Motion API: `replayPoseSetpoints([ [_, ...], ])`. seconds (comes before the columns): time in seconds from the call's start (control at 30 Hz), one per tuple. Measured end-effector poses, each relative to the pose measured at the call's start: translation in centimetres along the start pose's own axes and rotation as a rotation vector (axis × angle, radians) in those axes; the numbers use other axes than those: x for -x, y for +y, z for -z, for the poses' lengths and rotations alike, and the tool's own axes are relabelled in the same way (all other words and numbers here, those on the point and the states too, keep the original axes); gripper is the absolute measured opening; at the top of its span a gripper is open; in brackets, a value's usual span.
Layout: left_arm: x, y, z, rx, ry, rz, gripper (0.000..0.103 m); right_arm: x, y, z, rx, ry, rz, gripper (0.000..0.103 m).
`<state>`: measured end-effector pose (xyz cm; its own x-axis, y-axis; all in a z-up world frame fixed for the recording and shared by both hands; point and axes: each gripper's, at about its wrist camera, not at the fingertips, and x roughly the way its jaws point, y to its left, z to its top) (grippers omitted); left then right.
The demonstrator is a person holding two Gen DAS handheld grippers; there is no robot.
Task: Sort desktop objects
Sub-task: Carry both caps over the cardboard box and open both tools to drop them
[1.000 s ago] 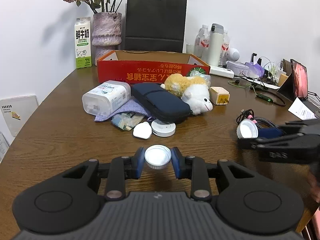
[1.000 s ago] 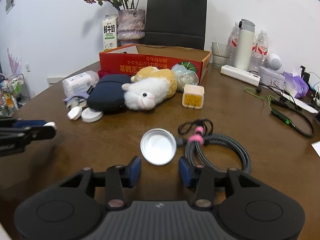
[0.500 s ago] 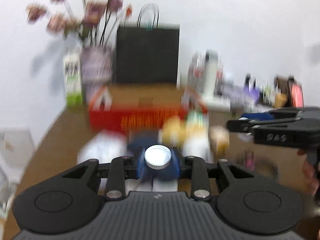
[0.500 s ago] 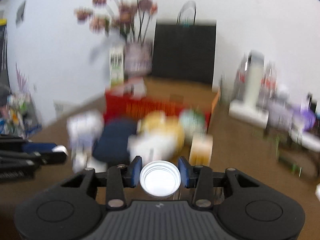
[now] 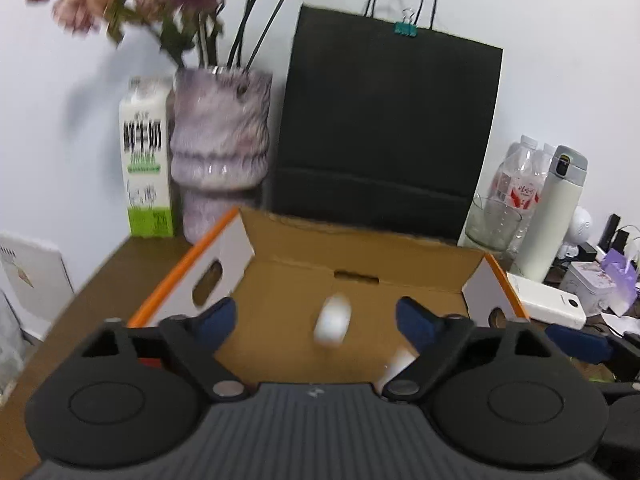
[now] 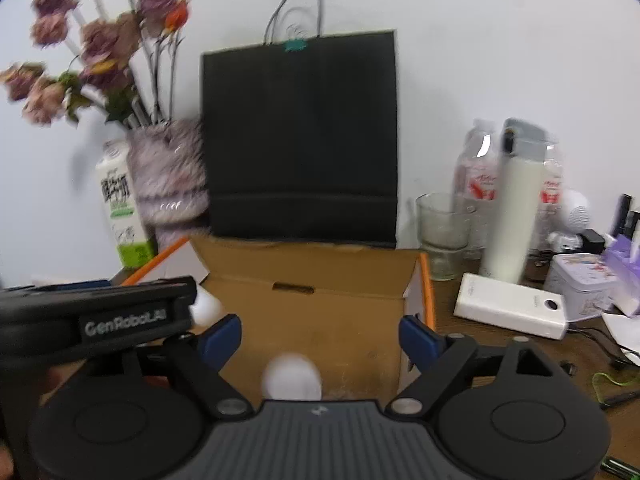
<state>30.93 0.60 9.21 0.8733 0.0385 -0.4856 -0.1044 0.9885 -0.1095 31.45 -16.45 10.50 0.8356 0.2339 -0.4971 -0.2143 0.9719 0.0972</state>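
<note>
Both white caps are seen released over the cardboard box [image 5: 360, 280]. The left hand-held gripper [image 5: 316, 320] is opening, its jaws wide, with a blurred white cap [image 5: 333, 319] loose between them, untouched by either pad. The right hand-held gripper [image 6: 320, 340] is likewise opening, and its cap [image 6: 292, 376] is falling free. This step is judged nearly done. The rest of the table's clutter is hidden below the frames, so what is left cannot be counted; the box floor is partly covered.
</note>
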Motion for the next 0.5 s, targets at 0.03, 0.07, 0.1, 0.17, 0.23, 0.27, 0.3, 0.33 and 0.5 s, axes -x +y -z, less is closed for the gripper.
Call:
replayPoseSetpoints([
  [0.03, 0.3, 0.5, 0.6, 0.008, 0.002, -0.002, 0.103, -0.1, -0.3, 0.3, -0.004, 0.023, -0.017, 0.094],
  [0.07, 0.8, 1.0, 1.1, 0.022, -0.004, -0.005, 0.103, -0.2, -0.3, 0.4, 0.006, 0.060, -0.027, 0.095],
  [0.1, 1.5, 1.5, 1.8, 0.034, -0.006, 0.004, 0.103, 0.0, -0.2, 0.7, 0.028, 0.081, -0.028, 0.095],
  [0.17, 3.1, 2.3, 2.4, 0.051, 0.001, 0.037, 0.103, 1.4, 0.5, 1.5, 0.085, 0.078, -0.020, 0.096],
  [0.23, 5.3, 2.7, 2.7, 0.030, -0.022, 0.053, 0.103, 3.2, 1.4, 2.4, 0.152, 0.076, -0.015, 0.097],
  [0.27, 6.6, 3.0, 3.1, 0.015, -0.043, 0.053, 0.103, 4.2, 1.7, 2.9, 0.177, 0.067, -0.018, 0.098],
  [0.3, 7.7, 3.2, 3.2, -0.001, -0.059, 0.053, 0.103, 5.2, 2.0, 3.5, 0.202, 0.063, -0.024, 0.100],
  [0.33, 8.9, 3.5, 3.5, -0.015, -0.072, 0.052, 0.103, 6.3, 2.2, 4.0, 0.220, 0.057, -0.033, 0.100],
  [0.5, 14.0, 5.0, 6.2, -0.073, -0.076, 0.077, 0.103, 11.7, 1.6, 7.3, 0.253, 0.072, -0.060, 0.103],
])
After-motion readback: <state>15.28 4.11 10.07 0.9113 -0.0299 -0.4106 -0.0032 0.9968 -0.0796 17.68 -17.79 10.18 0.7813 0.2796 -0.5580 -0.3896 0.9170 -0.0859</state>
